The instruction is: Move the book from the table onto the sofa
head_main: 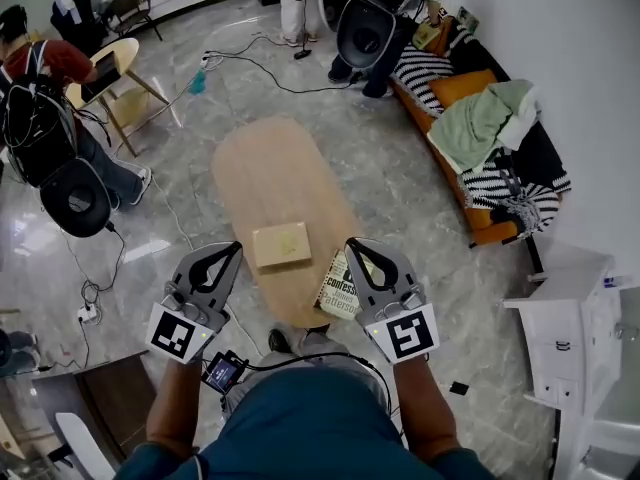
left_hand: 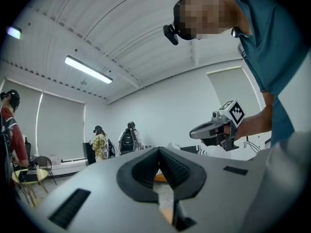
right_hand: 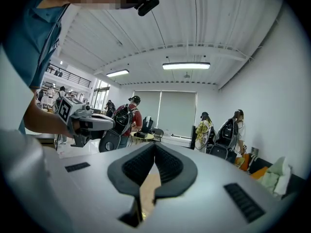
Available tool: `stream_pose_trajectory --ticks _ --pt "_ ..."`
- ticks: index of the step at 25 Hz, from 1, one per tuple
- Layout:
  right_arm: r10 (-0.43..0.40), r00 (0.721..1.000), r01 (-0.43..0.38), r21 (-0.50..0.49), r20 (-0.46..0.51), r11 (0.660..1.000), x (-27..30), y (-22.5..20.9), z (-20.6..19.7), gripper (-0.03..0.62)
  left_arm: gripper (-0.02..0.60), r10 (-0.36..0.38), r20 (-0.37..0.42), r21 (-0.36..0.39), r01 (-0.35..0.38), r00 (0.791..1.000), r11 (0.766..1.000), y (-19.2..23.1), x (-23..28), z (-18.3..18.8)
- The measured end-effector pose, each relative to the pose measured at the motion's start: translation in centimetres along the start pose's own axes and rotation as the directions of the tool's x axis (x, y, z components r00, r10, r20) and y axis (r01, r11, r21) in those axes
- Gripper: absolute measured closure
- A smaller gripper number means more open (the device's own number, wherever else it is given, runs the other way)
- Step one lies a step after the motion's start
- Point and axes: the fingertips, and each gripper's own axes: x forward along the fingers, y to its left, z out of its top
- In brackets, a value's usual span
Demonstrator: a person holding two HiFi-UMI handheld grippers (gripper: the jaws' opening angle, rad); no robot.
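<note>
A low oval wooden table (head_main: 275,173) stands in front of me. On its near end lies a flat tan book (head_main: 281,245), and a white book with printed lettering (head_main: 339,288) lies at the near right edge, partly hidden by my right gripper. My left gripper (head_main: 236,248) hovers just left of the tan book, jaws shut and empty. The right gripper (head_main: 352,242) hovers just right of it, also shut and empty. The orange sofa (head_main: 452,93) sits at the far right, covered with striped blankets and a green cloth (head_main: 480,123). In the gripper views, left gripper (left_hand: 159,152) and right gripper (right_hand: 154,147) show closed pads.
A seated person with a backpack (head_main: 40,118) is at the left by a small round table (head_main: 120,58). Cables (head_main: 255,63) run across the grey floor. A black round chair (head_main: 365,28) stands beyond the table, and a white cabinet (head_main: 570,338) is at the right.
</note>
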Motion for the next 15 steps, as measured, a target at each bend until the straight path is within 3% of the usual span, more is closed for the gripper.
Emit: stream_pose_trajectory --ticks 6,10,15 --pt "0.07 0.998 -0.07 0.044 -0.004 0.997 2.7 -3.6 -3.0 0.579 0.577 0.033 -0.064 -0.011 -0.034 0.997 0.999 1.0 4.0 -2.2" --pt "0.101 0.995 -0.1 0.06 -0.017 0.993 4.9 -5.0 -6.0 0.579 0.577 0.058 -0.127 -0.041 -0.064 0.99 0.997 1.6 5.4 -5.3" --pt "0.125 0.99 -0.117 0.105 -0.066 0.988 7.5 -5.7 -9.9 0.579 0.577 0.041 -0.193 -0.099 -0.061 0.98 0.993 2.7 6.9 -9.6"
